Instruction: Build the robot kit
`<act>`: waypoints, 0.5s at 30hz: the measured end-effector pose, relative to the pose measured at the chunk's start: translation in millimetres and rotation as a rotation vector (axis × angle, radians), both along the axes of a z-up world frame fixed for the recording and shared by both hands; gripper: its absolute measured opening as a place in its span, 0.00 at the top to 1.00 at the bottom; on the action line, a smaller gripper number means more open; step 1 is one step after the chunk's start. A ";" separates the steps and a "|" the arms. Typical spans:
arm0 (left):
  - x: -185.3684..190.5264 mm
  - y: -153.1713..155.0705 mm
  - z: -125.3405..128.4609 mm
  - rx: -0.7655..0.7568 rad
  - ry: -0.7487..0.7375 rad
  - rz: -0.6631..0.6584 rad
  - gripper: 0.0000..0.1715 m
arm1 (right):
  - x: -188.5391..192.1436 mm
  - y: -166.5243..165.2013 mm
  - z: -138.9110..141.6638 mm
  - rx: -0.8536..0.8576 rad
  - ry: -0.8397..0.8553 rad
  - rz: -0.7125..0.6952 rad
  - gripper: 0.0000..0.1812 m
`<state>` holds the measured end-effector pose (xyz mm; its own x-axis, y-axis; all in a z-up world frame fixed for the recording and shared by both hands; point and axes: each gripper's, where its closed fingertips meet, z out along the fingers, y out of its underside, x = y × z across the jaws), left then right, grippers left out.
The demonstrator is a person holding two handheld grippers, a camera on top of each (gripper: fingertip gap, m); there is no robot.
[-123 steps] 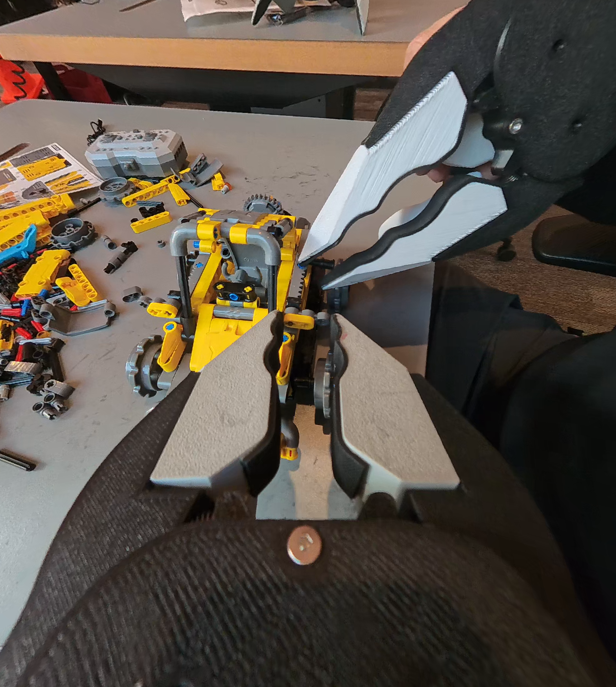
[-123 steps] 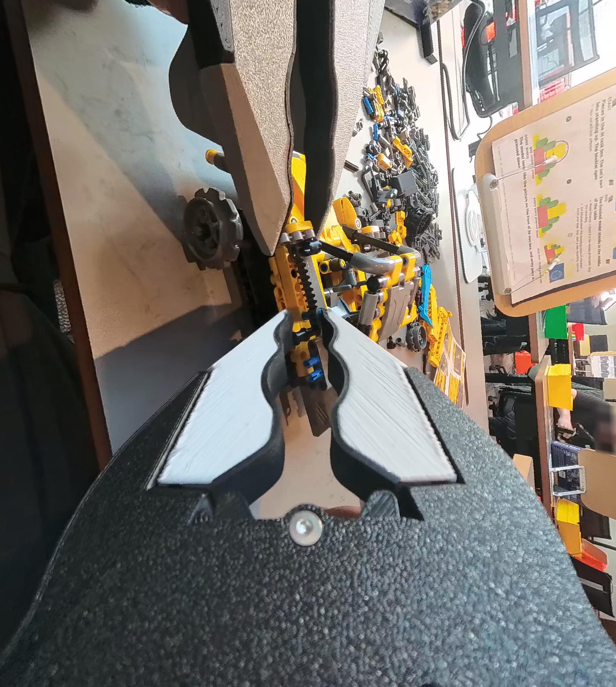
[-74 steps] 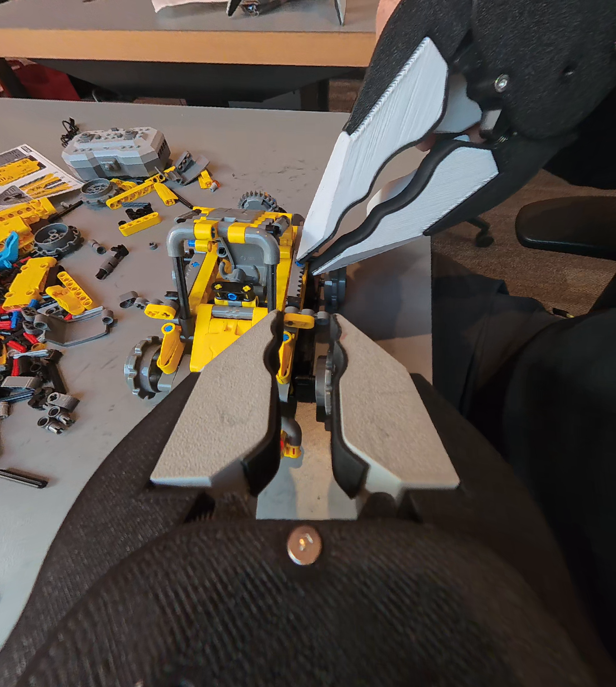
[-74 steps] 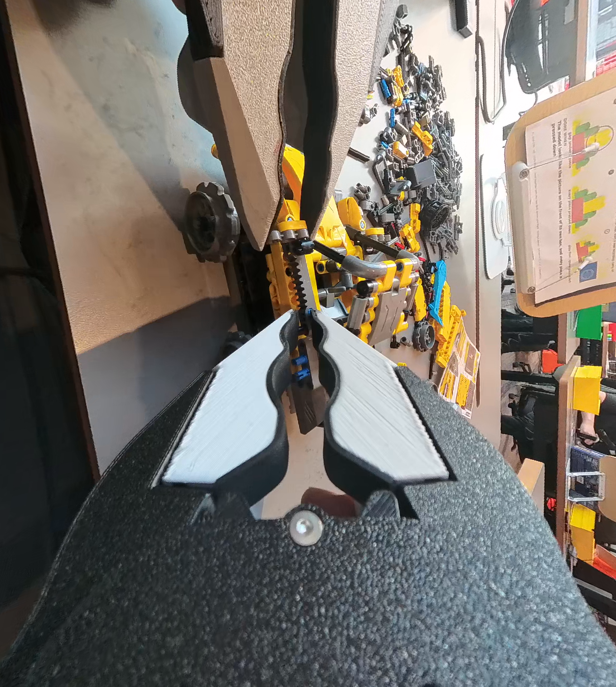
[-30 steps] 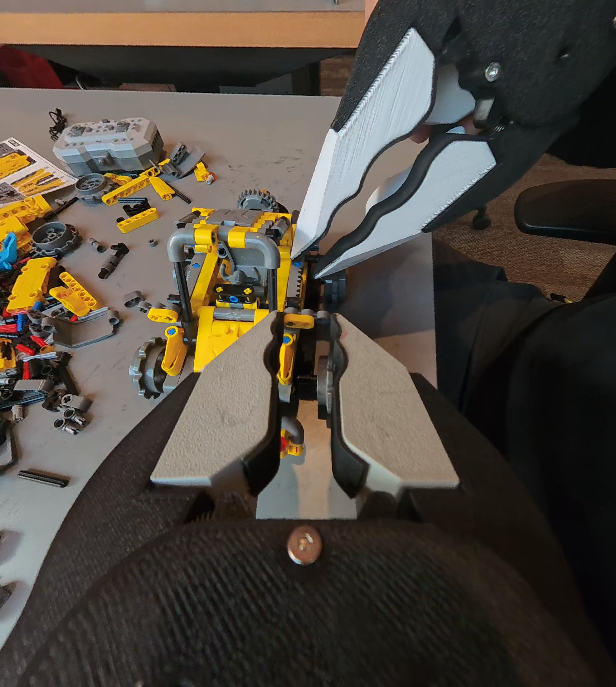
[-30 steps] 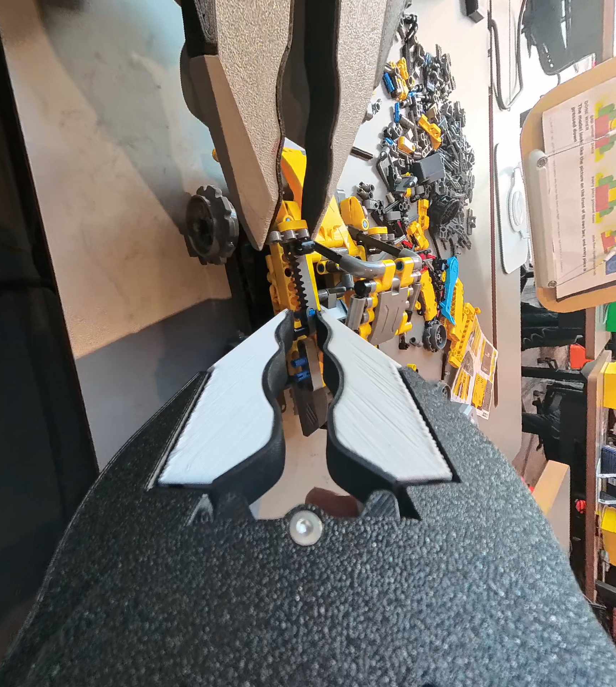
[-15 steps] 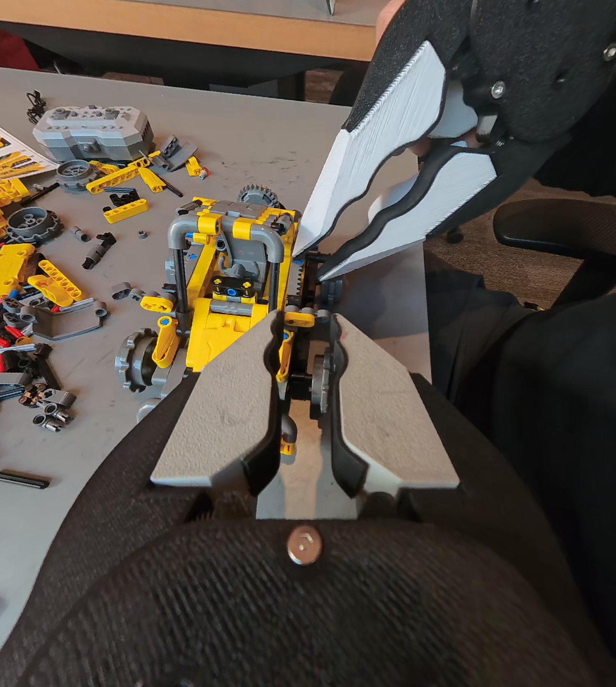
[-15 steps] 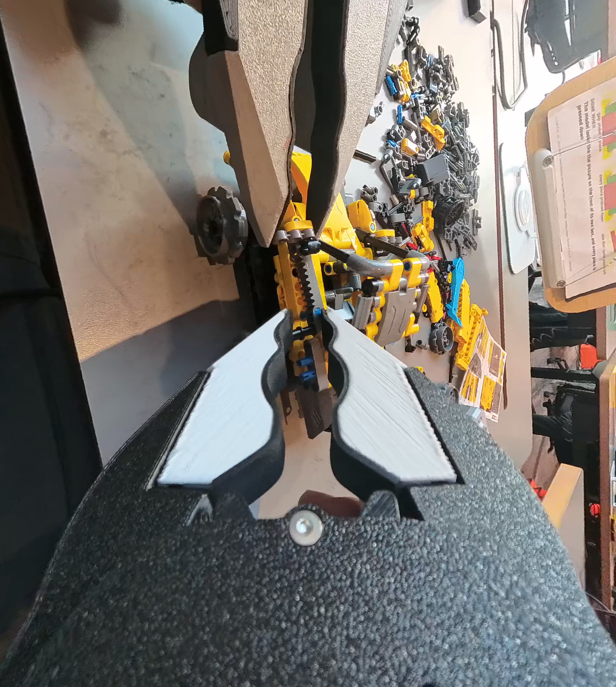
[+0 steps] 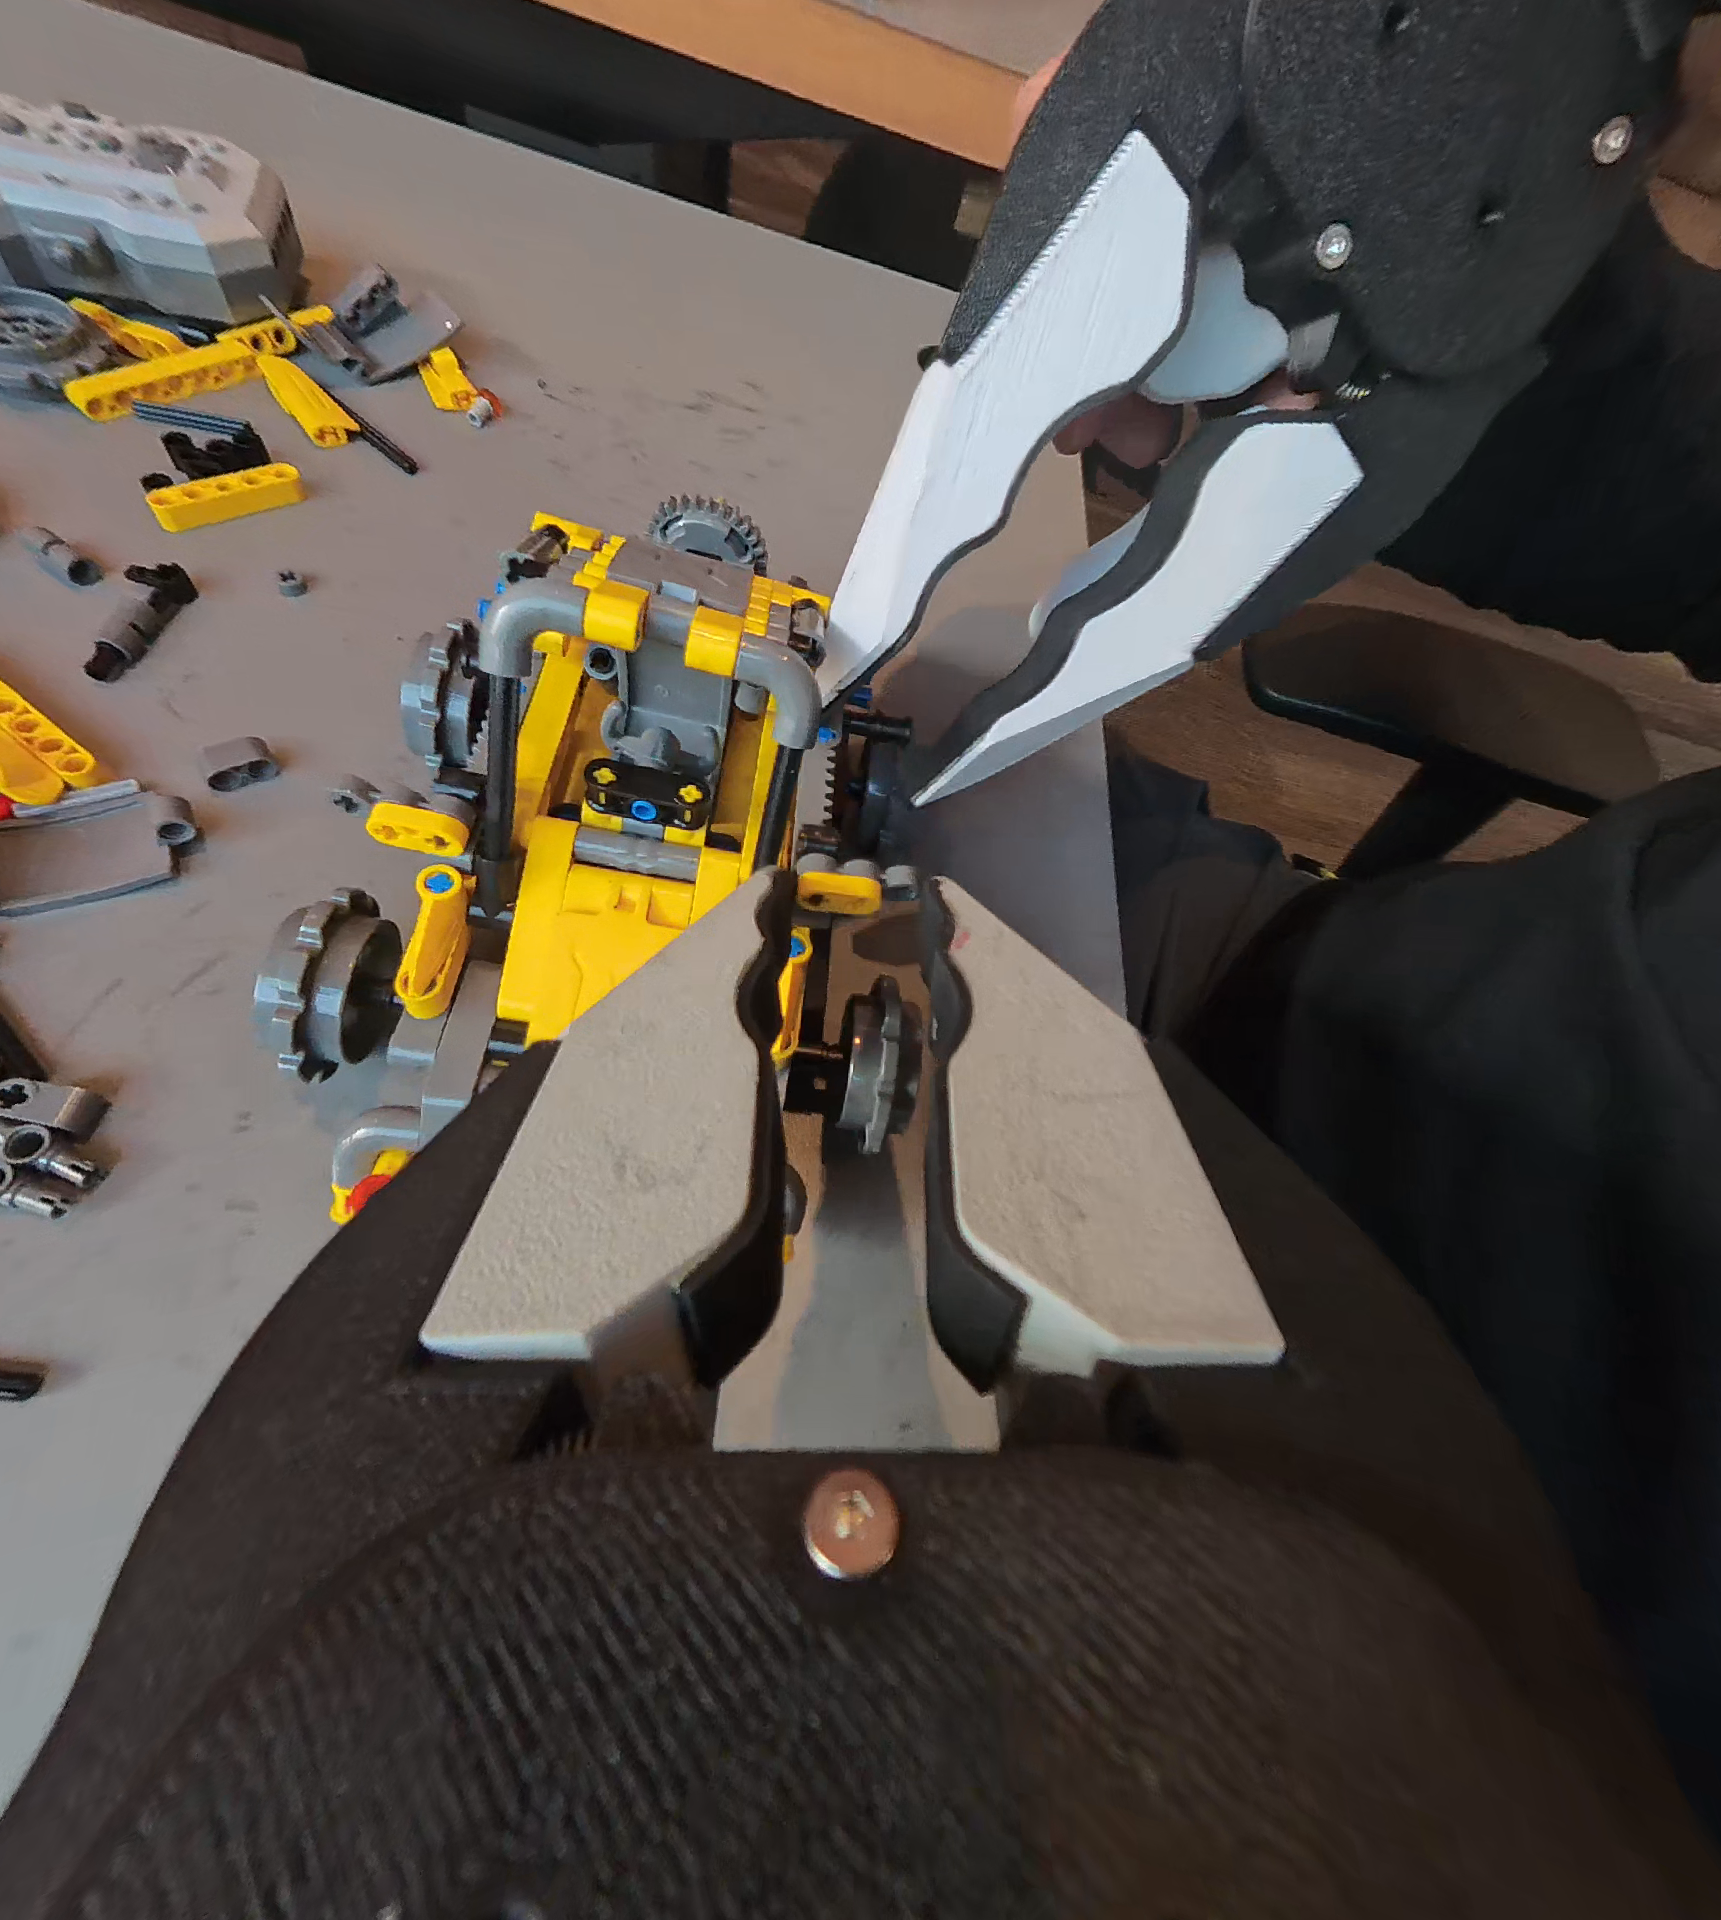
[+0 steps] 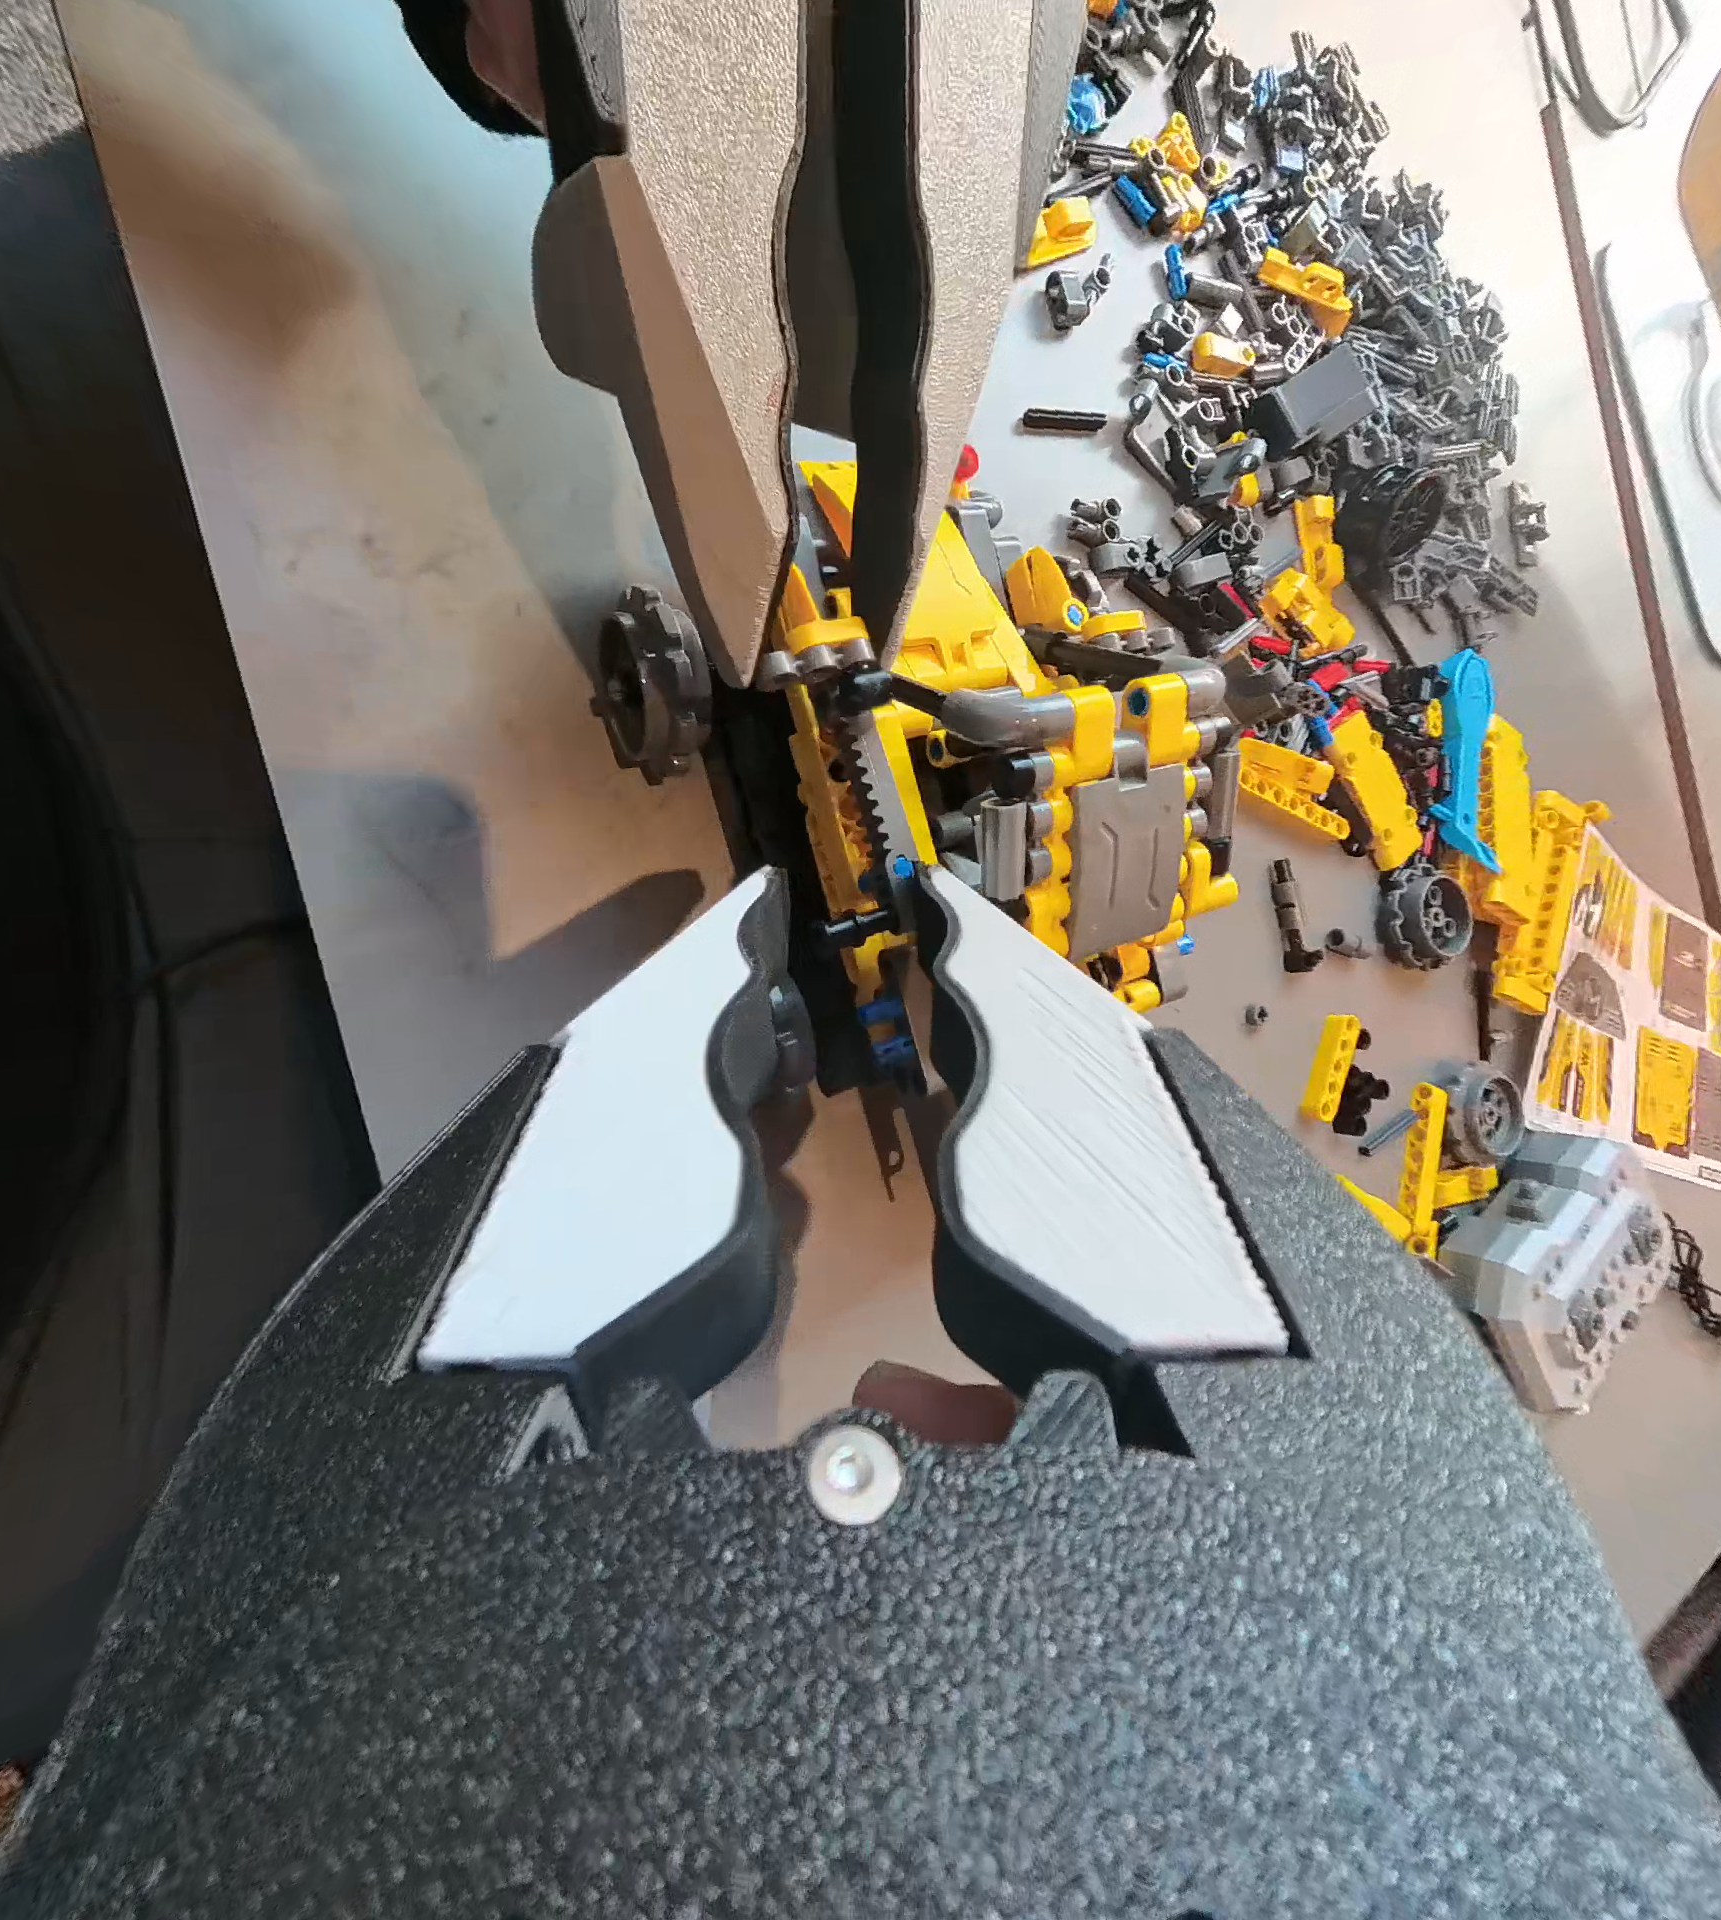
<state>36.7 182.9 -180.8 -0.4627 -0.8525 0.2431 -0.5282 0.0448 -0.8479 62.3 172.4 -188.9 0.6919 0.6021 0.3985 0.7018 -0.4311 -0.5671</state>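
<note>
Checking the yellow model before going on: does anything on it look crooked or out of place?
Yes: the yellow model sits at the table edge, and its dark sprocket wheel stands well out from the body on its axle.

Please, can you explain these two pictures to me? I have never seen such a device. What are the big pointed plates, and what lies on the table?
A person holds two hand tools, each with two fingers and its own camera. One picture looks along the left gripper, grey, the other along the right gripper, white. Both have their tips at the right side of a yellow toy vehicle, built from bricks, on a grey table. Each straddles parts of that side; whether they grip is unclear. Loose bricks and an instruction sheet lie beside it.
</note>
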 end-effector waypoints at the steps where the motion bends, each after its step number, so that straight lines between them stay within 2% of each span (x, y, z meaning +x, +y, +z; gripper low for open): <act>1: -0.5 0.1 -0.1 -0.014 0.005 -0.006 0.87 | -0.4 -0.1 0.1 -0.003 0.003 -0.004 0.87; 7: -4.8 8.2 -2.3 -0.070 0.001 0.023 0.90 | 3.1 3.9 1.1 0.011 -0.060 -0.068 0.91; 15: -24.0 25.2 -2.0 0.046 -0.013 0.119 0.86 | 4.8 5.2 2.1 0.023 -0.045 -0.098 0.93</act>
